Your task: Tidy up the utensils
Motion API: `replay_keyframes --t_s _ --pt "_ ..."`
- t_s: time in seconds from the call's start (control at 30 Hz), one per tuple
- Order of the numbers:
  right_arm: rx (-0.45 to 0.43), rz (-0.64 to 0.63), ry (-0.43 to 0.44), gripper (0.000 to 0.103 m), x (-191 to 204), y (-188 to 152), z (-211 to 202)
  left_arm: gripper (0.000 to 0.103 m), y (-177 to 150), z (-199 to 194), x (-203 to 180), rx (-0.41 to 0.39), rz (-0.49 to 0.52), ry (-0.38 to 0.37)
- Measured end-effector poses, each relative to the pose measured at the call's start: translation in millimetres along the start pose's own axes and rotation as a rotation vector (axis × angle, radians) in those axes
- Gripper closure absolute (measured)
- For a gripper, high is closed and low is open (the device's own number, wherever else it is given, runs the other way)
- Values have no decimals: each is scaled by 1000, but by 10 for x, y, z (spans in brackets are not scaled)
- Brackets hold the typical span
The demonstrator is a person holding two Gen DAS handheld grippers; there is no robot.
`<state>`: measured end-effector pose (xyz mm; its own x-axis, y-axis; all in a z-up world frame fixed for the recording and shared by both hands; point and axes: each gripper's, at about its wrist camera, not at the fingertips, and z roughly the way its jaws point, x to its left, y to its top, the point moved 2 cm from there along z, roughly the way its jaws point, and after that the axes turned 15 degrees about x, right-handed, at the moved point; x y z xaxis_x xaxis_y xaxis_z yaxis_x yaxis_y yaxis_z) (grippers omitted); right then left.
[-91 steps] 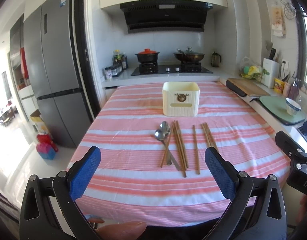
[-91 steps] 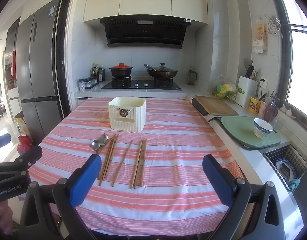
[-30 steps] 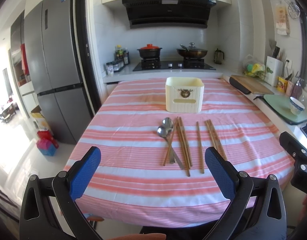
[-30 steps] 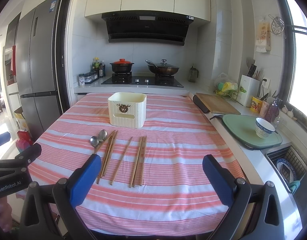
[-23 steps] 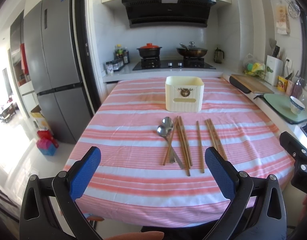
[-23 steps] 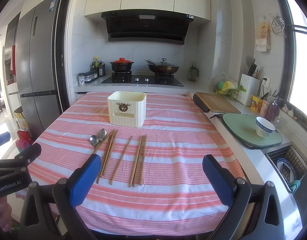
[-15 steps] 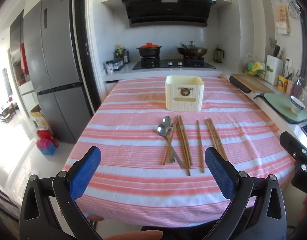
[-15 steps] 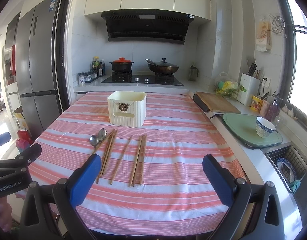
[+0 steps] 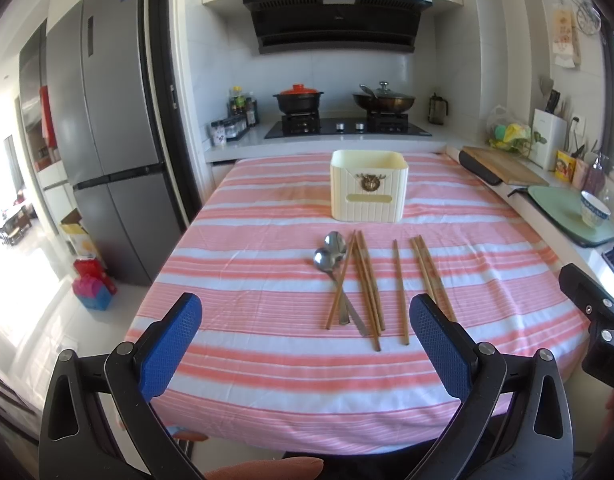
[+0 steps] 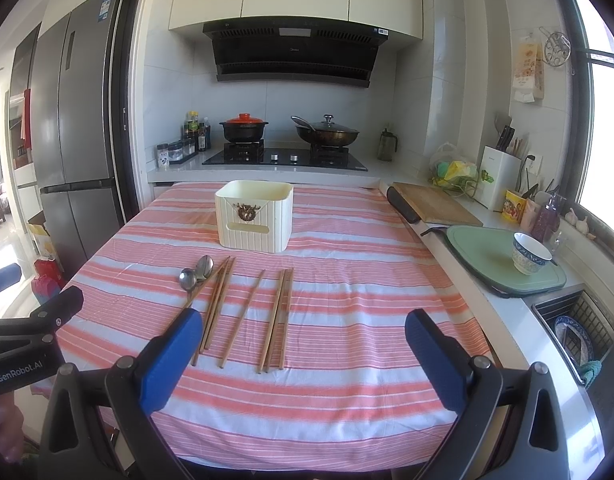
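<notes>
Left wrist view: the left gripper [image 9: 306,334] hangs over the near edge of the desk [image 9: 267,380] with its jaws spread wide and nothing between the blue pads. The desk is covered by a pink and white striped cloth. A cream utensil holder [image 9: 368,185] stands upright toward the far side of the desk, its emblem facing the camera. In front of it, well apart from the holder, lie the utensils. Two metal spoons [image 9: 330,254] lie side by side at the left of the group, bowls toward the holder. Wooden chopsticks [image 9: 369,292] lie just right of the spoons, one stick crossing over the spoon handles. A single chopstick [image 9: 399,292] lies alone further right, and a chopstick pair [image 9: 431,276] lies at the right end, its near part hidden behind the right pad. Right wrist view: the right gripper [image 10: 303,350] is likewise held above the near edge of the desk, jaws wide apart and empty. Both grippers are clear of the utensils. A green tray [image 10: 491,268] carrying a blue-patterned bowl [image 10: 530,253] sits on the counter to the right of the desk, beside a wooden cutting board [image 10: 439,206]. A stove [image 10: 283,158] with two pots stands behind the desk, and a grey refrigerator [image 9: 103,128] stands to the left.
</notes>
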<state>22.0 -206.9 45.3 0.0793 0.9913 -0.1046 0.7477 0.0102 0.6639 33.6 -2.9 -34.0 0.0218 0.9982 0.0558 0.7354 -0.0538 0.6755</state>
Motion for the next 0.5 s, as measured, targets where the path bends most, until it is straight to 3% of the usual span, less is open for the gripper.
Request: replay_keyframes --t_s 0.37,0.5 --pt "4 -1 3 0 -9 2 16 0 -32 44 0 7 -3 -2" --pt "-2 14 12 0 -17 9 29 0 -52 163 63 62 -29 -45"
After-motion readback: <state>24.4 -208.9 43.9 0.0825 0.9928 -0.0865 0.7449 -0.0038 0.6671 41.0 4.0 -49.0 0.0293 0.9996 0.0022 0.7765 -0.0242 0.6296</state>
